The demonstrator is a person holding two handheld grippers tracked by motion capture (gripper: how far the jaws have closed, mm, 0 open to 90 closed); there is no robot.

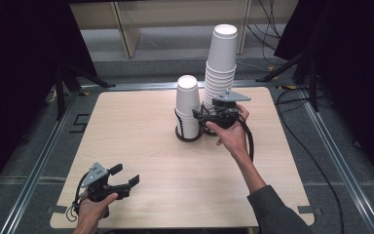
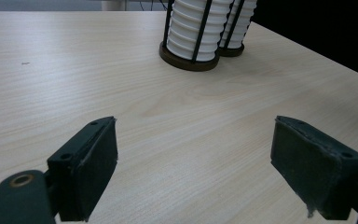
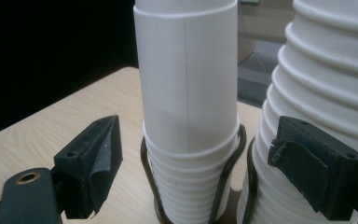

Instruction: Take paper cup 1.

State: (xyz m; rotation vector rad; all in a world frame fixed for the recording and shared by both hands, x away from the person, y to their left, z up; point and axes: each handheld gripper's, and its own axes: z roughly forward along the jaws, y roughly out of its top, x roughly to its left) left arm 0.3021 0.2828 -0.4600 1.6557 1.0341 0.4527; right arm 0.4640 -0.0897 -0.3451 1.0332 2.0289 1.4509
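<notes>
Two stacks of white paper cups stand in dark wire holders at the back of the table, a short stack (image 1: 187,105) and a tall stack (image 1: 220,63) to its right. A hand holds my right gripper (image 1: 199,117) just in front of them, its jaws open. In the right gripper view the short stack (image 3: 186,93) rises between and beyond the jaws of that gripper (image 3: 198,140), neither pad touching it, and the tall stack (image 3: 326,84) stands behind the right jaw. My left gripper (image 1: 125,174) rests near the front left corner, open and holding nothing (image 2: 196,163).
The light wooden table (image 1: 141,146) is bare between the two hands. In the left gripper view both holders (image 2: 191,32) stand far ahead. Black curtains, cables and metal rails surround the table, and its front edge lies just below the left hand.
</notes>
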